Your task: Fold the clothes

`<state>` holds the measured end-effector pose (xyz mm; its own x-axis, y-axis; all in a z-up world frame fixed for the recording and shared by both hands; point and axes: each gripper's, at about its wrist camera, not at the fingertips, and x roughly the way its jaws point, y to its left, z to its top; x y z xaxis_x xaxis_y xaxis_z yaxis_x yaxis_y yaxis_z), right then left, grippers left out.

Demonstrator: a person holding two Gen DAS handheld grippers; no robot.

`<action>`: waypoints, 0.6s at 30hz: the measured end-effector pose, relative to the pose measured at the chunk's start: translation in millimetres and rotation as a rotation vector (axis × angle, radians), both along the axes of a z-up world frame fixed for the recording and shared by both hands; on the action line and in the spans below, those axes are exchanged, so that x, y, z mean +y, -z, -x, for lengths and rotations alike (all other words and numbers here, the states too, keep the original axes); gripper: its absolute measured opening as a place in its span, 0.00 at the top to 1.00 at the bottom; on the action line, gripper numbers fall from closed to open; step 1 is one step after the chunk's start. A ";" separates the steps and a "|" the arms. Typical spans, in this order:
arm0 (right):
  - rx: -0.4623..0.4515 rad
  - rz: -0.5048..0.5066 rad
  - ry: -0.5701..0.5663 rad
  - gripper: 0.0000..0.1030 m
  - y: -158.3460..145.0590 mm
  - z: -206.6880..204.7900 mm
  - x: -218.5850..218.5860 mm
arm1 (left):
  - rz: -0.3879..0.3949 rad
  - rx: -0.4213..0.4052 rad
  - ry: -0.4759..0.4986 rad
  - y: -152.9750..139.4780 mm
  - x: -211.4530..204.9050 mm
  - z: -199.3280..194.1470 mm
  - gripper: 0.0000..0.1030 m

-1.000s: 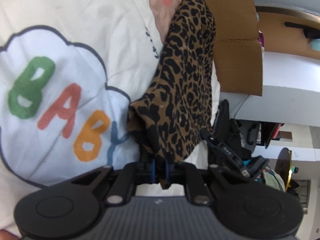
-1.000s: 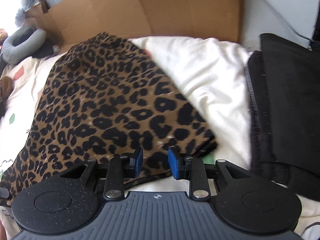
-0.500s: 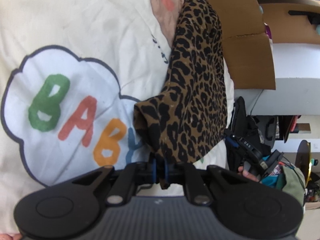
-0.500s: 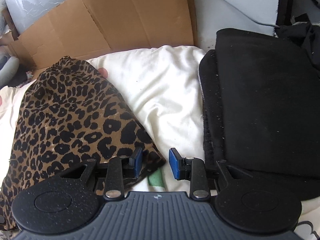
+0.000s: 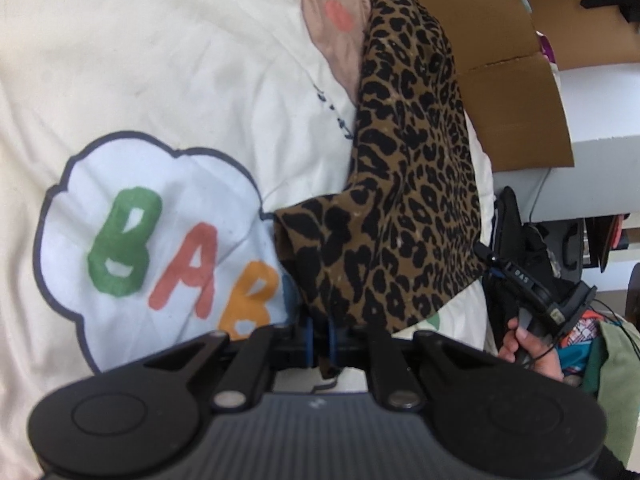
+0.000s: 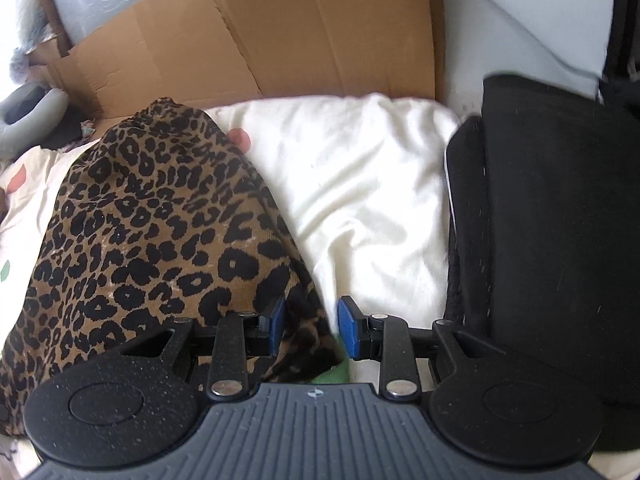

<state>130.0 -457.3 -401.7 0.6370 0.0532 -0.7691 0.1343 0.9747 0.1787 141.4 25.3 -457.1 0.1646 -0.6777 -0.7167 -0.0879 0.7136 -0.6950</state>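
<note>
1. Currently, a corner of the leopard-print garment [image 5: 404,184] is pinched between the closed fingers of the left gripper [image 5: 319,340].
2. Most of the garment is spread on the cream blanket [image 5: 168,64], beside a printed cloud lettered "BAB".
3. The right gripper [image 6: 311,328] is seen with fingers apart, the garment's near edge lying between them, ungripped.
4. A black folded garment [image 6: 552,220] is noted at right, flattened cardboard [image 6: 280,28] behind.
</note>
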 end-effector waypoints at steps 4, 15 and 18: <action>-0.029 0.003 -0.021 0.65 -3.0 -2.5 -1.1 | -0.004 0.000 -0.005 0.5 1.5 0.0 0.93; 0.013 -0.082 -0.032 0.65 8.9 -12.9 -8.8 | 0.005 0.007 -0.009 1.6 2.5 1.3 0.93; 0.037 -0.145 -0.019 0.65 10.3 -11.8 -15.9 | 0.007 0.008 -0.009 0.4 5.3 1.6 0.93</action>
<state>141.8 -473.1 -412.0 0.6057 0.1770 -0.7757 0.1252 0.9416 0.3126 139.8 30.6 -457.5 0.1650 -0.6809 -0.7136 -0.1004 0.7081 -0.6989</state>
